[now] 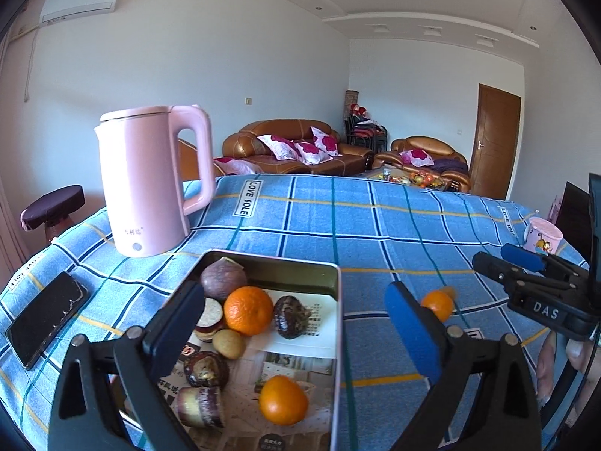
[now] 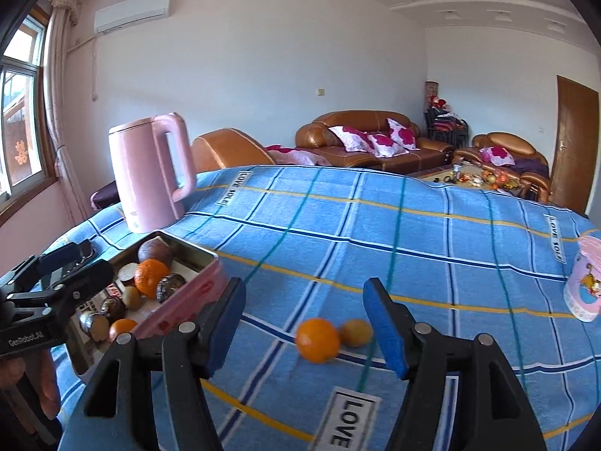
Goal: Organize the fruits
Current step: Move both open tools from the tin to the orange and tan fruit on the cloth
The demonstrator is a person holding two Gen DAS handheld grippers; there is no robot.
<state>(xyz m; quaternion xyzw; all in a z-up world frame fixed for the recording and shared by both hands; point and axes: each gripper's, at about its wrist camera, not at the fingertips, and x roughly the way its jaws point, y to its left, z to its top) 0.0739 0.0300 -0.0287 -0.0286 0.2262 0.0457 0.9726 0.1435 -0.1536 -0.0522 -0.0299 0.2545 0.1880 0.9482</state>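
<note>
A pink-walled metal tin [image 1: 270,259] on the blue checked cloth holds several fruits: two oranges [image 1: 248,310], dark purple round fruits [image 1: 221,278] and a small brown one [image 1: 229,344]. My left gripper [image 1: 295,288] hangs open above the tin with nothing between its pads. A loose orange [image 2: 317,340] and a brownish fruit [image 2: 356,332] touching it lie on the cloth. My right gripper [image 2: 303,283] is open just above them and its pads touch neither. The left gripper [image 2: 88,263] also shows over the tin [image 2: 195,285] in the right wrist view.
A pink kettle [image 1: 150,180] stands behind the tin. A black phone [image 1: 45,315] lies at the table's left edge. A pink cup [image 2: 582,282] stands at the right edge. A stool [image 1: 52,206] and brown sofas [image 1: 293,146] are beyond the table.
</note>
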